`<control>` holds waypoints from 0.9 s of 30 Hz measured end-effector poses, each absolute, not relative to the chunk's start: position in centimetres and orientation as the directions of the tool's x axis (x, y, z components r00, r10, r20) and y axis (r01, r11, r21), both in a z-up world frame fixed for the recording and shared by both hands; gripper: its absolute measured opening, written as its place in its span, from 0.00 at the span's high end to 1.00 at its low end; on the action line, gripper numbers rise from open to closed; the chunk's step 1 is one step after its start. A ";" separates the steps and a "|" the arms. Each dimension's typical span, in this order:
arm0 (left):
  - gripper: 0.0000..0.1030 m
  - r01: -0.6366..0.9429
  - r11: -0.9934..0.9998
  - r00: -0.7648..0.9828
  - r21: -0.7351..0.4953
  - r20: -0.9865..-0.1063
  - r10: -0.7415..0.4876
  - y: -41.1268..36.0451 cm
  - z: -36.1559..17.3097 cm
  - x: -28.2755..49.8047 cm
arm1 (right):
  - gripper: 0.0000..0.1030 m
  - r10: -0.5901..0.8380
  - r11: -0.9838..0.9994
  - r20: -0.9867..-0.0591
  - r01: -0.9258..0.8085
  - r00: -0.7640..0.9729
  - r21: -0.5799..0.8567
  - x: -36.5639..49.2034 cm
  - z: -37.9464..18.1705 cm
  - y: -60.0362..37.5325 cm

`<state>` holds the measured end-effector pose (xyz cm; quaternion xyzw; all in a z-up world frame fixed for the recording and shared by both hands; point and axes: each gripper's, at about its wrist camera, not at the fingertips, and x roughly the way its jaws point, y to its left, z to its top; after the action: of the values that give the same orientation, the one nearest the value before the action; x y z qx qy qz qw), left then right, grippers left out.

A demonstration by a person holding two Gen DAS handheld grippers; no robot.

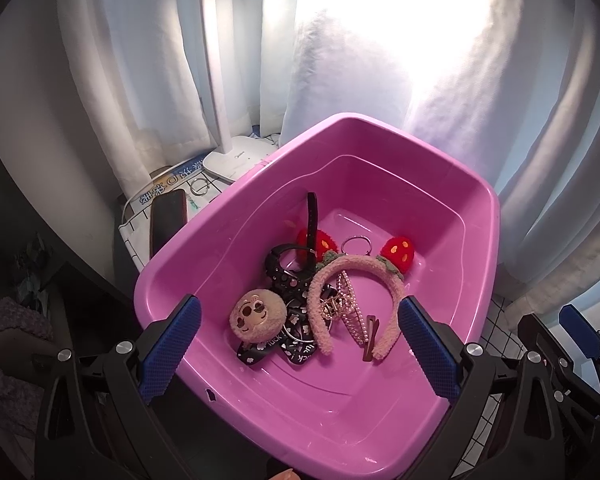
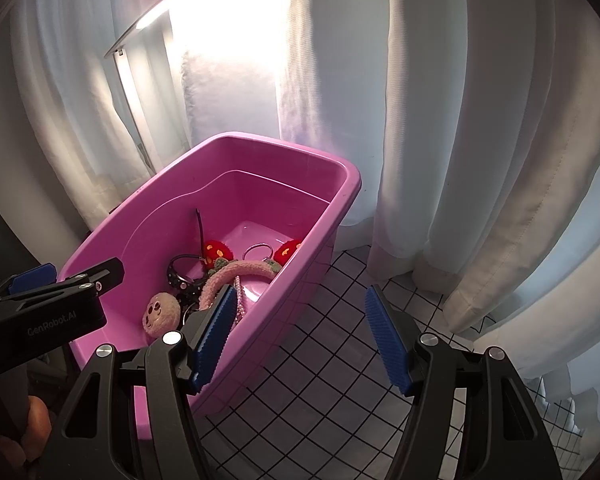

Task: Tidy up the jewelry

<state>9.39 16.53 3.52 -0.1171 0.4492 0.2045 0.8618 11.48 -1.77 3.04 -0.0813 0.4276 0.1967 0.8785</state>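
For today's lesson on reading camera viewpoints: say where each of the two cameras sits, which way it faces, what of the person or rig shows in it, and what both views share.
Left wrist: sits on the left gripper, looking steeply down into the pink tub; its open blue fingers frame the pile, and the right gripper shows at the right edge.
Right wrist: sits on the right gripper, looking down across the tub's side wall and the checked cloth; open jaws straddle the rim, the left gripper at left.
Shared: the tub, the fuzzy headband, the plush face, the lamp, the curtain.

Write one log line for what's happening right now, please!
left gripper: open, empty | right gripper: open, empty | headband, plush toy: in pink tub
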 end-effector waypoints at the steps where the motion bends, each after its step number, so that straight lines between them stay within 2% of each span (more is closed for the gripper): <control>1: 0.06 -0.460 0.888 0.512 -0.017 -0.822 0.249 16.5 3.5 9.4 | 0.38 0.276 0.910 -0.783 -0.415 0.557 0.025 11.5 3.1 -1.8; 27: 0.06 -0.460 0.888 0.508 -0.021 -0.826 0.244 16.8 3.3 8.8 | 0.38 0.278 0.906 -0.784 -0.422 0.555 0.023 11.2 3.0 -1.9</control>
<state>8.81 16.85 3.34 -0.1195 0.4518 0.2047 0.8600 11.21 -1.86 3.03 -0.0842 0.4275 0.1992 0.8777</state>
